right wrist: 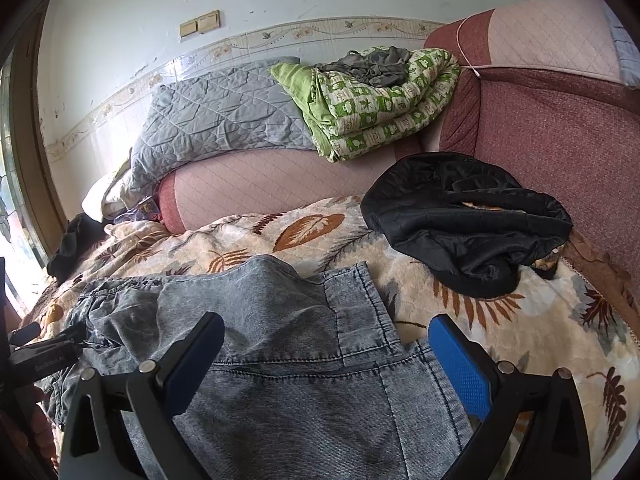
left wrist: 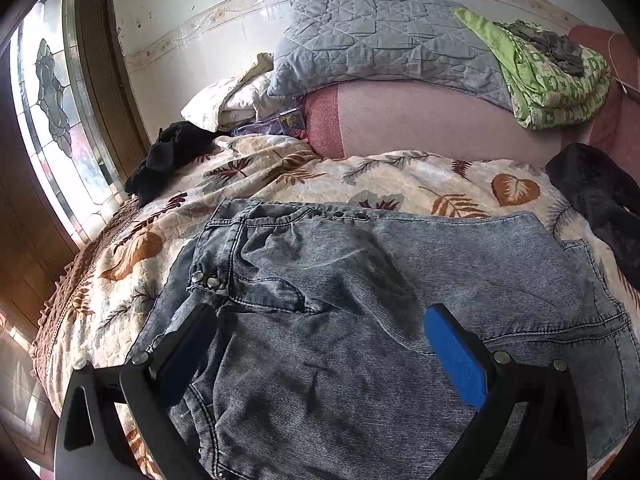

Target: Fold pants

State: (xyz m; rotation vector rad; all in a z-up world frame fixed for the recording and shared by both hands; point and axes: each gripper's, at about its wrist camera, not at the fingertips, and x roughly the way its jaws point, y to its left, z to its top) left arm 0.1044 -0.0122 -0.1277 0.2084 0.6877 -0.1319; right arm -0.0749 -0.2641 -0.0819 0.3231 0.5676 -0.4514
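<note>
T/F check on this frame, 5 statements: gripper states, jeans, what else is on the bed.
1. Both grippers are open, left gripper and right gripper. True.
2. The jeans hang from the right gripper. False: they lie on the leaf-print blanket, with nothing gripped.
3. A black garment lies on the blanket, apart from the jeans. True.
4. The green patterned quilt lies spread under the jeans. False: it sits folded at the back.
5. A grey quilted pillow leans at the wall. True.

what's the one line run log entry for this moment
task: fold pants | grey washed denim pants flat on leaf-print blanket | left gripper open above pants | right gripper open above pants | black garment beside pants
</note>
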